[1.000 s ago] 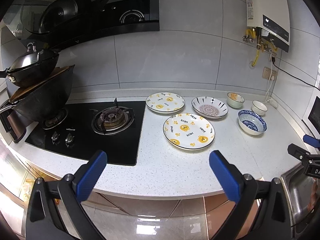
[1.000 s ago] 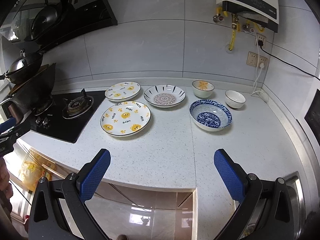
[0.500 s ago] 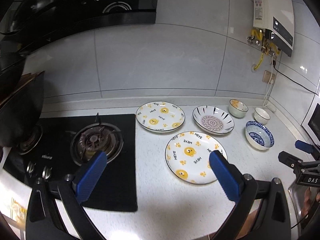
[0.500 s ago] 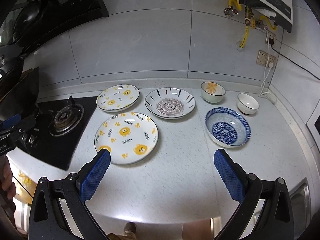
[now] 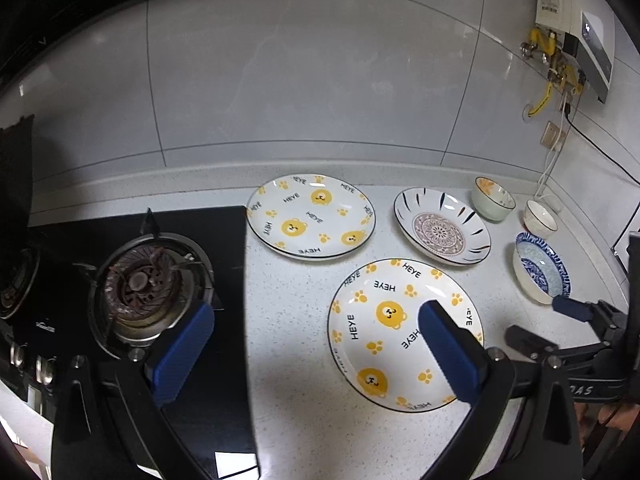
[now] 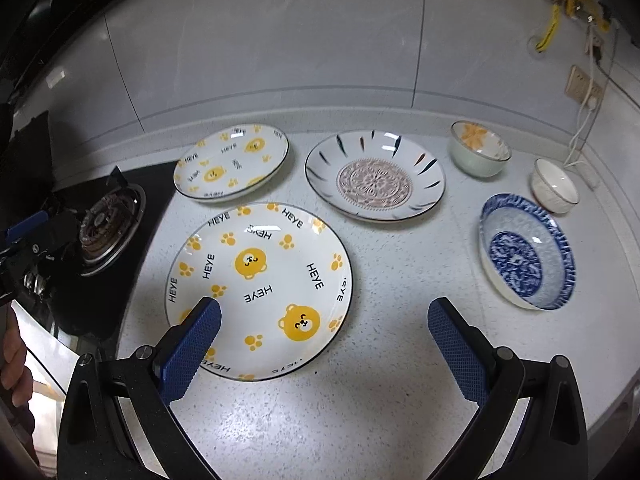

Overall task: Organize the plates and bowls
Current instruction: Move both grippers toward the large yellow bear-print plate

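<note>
- Left wrist view: the left gripper (image 5: 316, 344) has come forward and lower over the desk (image 5: 288, 420) in the last second; fingers wide apart, holding nothing. Its right finger (image 5: 448, 356) now overlaps the near bear plate (image 5: 376, 344). The stove (image 5: 140, 288) sits at left. The right gripper (image 5: 560, 320) enters from the right edge, beside the blue bowl (image 5: 540, 268).
- Right wrist view: the right gripper (image 6: 324, 344) has likewise closed in; fingers spread, empty. Its left finger (image 6: 192, 348) lies over the near bear plate (image 6: 260, 284).
- Judgement: both approaches suggest the near bear plate is the first pick; nothing is stacked yet.
- Count, plates: three, namely the near bear plate, the far bear plate (image 6: 232, 160) and the mandala plate (image 6: 376, 176), all flat on the desk, apart.
- Count, bowls: three, namely the blue bowl (image 6: 524, 252), the flower bowl (image 6: 476, 148) and the white bowl (image 6: 554, 186), grouped at right.
</note>
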A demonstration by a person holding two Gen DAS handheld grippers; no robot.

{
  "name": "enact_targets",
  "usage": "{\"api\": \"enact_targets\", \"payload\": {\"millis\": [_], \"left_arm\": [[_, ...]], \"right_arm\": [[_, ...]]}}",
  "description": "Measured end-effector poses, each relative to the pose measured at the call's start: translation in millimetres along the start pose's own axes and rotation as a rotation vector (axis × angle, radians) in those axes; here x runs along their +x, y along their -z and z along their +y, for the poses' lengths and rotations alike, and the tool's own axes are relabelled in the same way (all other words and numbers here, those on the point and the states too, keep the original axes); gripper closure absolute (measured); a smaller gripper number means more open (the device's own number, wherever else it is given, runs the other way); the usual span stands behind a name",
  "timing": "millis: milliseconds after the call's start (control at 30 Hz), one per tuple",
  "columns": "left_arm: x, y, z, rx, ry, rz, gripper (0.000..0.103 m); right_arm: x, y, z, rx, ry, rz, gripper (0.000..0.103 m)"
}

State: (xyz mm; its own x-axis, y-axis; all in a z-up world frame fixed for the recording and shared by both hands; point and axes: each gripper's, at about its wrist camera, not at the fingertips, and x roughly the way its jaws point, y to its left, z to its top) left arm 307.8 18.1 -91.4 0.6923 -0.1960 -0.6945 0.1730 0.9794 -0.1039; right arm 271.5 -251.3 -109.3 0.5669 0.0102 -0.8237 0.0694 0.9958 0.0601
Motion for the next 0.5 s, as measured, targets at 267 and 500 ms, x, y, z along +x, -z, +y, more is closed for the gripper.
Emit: {"api": "enact_targets", "payload": {"millis": [267,500], "left_arm": [[48.5,13.3,-9.0,-0.051,0.014,0.044,0.0],[83.8,25.1,-12.5,-0.072,-0.021,0.103,0.0]], "right_arm": [[54.8,-4.3,-8.0,-0.017,-0.048,0.08,0.001],[80.2,-3.3,-10.9,-0.032,-0.127,0.108,0.001]]}}
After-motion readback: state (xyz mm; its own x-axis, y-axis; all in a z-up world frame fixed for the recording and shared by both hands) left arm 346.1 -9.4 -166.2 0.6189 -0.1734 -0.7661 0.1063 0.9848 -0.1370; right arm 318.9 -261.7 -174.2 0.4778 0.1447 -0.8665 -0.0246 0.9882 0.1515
